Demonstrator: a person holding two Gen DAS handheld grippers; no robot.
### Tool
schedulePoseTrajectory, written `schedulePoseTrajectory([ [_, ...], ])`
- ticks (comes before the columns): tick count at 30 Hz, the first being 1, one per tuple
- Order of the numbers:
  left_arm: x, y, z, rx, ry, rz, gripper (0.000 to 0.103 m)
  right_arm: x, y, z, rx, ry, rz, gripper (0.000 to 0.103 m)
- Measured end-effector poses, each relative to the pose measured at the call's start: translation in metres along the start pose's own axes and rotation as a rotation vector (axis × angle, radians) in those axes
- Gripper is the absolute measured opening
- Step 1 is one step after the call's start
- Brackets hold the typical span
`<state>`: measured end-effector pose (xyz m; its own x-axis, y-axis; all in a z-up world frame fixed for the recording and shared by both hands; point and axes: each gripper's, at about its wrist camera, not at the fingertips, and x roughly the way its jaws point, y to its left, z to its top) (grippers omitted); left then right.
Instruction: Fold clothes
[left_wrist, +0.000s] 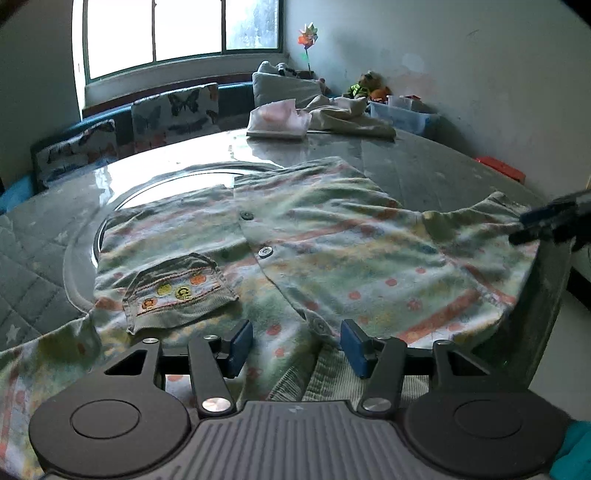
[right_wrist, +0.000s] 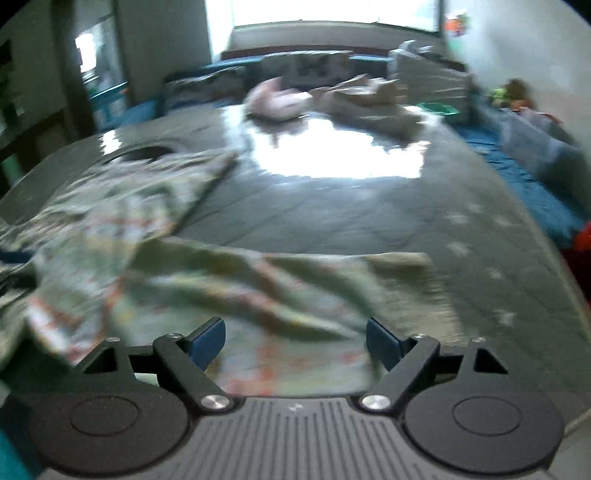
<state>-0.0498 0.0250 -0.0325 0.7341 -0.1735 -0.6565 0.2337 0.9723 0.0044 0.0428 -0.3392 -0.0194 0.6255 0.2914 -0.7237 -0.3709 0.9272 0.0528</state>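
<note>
Table, grey quilted cover, glossy glass turntable inset, took most of both views. Cardigan, pale green with orange stripes and dots, lay spread face up across the near half of the table, partly over the turntable, front placket with buttons running diagonally; one sleeve lay toward the right edge, hem side hung over the near edge at left. Patch pocket with round appliqués sat on the left front panel. Far side of table: beige garment crumpled, touching a pink folded item beside it. Behind the table, butterfly-print cushions on a bench under the window, a pinwheel in the corner. Left gripper was low over the cardigan's ribbed neck edge, jaws spread wide, blue pads either side of the bottom of the placket, fabric between them but not pinched; contact with cloth unclear. Right gripper was over the sleeve, jaws spread wide, cloth lying between and under the pads, nothing clamped; this view motion-blurred. In the left view the right gripper showed at the far right edge at the sleeve end, blurred, touching or not cannot tell.
</note>
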Motion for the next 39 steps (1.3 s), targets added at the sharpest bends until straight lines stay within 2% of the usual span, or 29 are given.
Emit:
schedulePoseTrajectory([
  [3,0.002,-0.002,0.002,0.004,0.004,0.002,0.058,0.003,-0.021,0.004,0.06,-0.057,-0.061,0.081],
  [6,0.004,-0.004,0.002,0.01,0.002,0.001,0.06,0.013,-0.038,0.012,0.078,-0.072,-0.17,0.075],
  [11,0.006,-0.007,0.003,0.014,-0.002,0.005,0.062,0.028,-0.055,0.021,0.108,-0.067,-0.157,0.053],
  [12,0.006,-0.008,0.003,0.014,-0.002,0.005,0.063,0.029,-0.055,0.023,0.105,-0.069,-0.153,0.04],
  [14,0.007,-0.008,0.003,0.015,-0.004,0.005,0.064,0.031,-0.052,0.026,0.091,-0.07,-0.155,0.036],
  [15,0.008,-0.009,0.003,0.014,-0.005,0.005,0.065,0.032,-0.05,0.027,0.083,-0.074,-0.162,0.03],
  [19,0.014,-0.014,0.008,0.018,-0.007,0.004,0.066,0.037,-0.047,0.032,0.056,-0.09,-0.193,0.025],
  [26,0.034,-0.024,0.02,0.018,-0.025,-0.001,0.069,0.059,-0.054,0.052,0.043,-0.105,-0.249,0.025],
  [27,0.034,-0.025,0.02,0.016,-0.025,-0.002,0.069,0.061,-0.055,0.056,0.05,-0.1,-0.256,0.03],
  [28,0.034,-0.025,0.02,0.014,-0.024,-0.003,0.069,0.063,-0.057,0.059,0.058,-0.096,-0.264,0.041],
  [32,0.023,-0.02,0.013,-0.015,-0.018,-0.015,0.069,0.059,-0.046,0.066,0.02,-0.114,-0.266,0.042],
  [35,0.007,-0.007,0.003,-0.074,-0.014,-0.007,0.069,0.048,-0.02,0.068,-0.028,-0.142,-0.185,0.044],
  [37,-0.004,0.004,-0.002,-0.115,-0.017,0.026,0.069,0.042,0.004,0.067,-0.07,-0.149,-0.105,0.059],
  [39,-0.016,0.017,-0.008,-0.168,-0.028,0.065,0.069,0.037,0.029,0.066,-0.11,-0.151,-0.02,0.063],
])
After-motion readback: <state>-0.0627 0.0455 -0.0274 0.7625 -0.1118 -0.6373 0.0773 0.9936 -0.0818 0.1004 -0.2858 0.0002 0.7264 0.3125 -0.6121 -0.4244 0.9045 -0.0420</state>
